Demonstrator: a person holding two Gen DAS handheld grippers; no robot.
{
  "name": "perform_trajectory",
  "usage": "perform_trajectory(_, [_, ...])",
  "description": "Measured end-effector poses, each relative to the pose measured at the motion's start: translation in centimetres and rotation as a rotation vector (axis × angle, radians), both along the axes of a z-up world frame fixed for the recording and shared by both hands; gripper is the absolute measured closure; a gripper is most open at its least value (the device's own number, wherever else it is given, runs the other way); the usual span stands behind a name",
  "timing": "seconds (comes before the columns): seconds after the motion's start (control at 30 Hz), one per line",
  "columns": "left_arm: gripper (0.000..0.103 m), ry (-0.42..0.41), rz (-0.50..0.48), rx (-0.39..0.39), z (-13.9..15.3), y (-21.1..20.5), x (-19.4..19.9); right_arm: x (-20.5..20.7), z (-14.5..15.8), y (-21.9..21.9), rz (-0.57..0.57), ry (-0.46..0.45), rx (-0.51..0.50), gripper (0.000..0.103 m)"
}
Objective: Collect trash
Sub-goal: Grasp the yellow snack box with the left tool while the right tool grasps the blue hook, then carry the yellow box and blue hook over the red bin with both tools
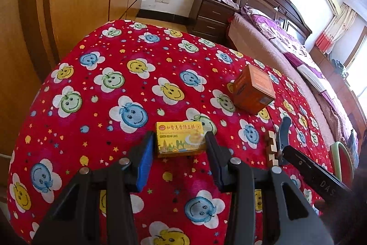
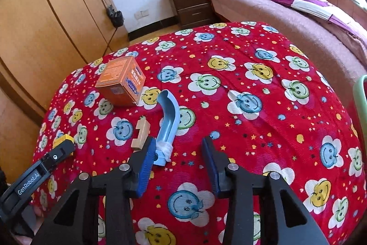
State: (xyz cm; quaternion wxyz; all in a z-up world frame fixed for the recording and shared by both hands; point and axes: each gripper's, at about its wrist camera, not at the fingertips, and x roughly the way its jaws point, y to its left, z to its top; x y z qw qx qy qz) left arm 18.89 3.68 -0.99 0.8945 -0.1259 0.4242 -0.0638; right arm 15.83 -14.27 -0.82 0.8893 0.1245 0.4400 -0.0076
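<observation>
White walls; a wooden wardrobe (image 2: 45,15) at left; a dark nightstand (image 2: 190,6) beside the far bed (image 2: 286,6); bright window at right.

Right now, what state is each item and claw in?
Green bean cake box: closed, flat, between the open left claw fingers.
Orange box: closed, untouched.
Blue plastic scoop: lying flat, ahead of the open right claw.
Wooden puzzle piece: lying loose.

Open cloth (image 2: 263,130) right of scoop (image 2: 168,121)
</observation>
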Motion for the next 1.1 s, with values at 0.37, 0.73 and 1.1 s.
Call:
perform_trajectory(0.37, [0.059,-0.006,-0.011,0.001,0.3,-0.5,-0.5,0.1,0.2,2.3,0.090,-0.017,-0.083,0.072])
perform_trajectory(0.73, [0.059,-0.026,-0.028,-0.005,1.4,-0.7,-1.3,-1.2,0.9,1.0,0.115,-0.054,0.013,0.085])
perform_trajectory(1.1, [0.059,-0.060,-0.080,-0.032,3.5,-2.2,-4.5,-6.3,3.5,-2.1,0.084,-0.132,0.075,0.085])
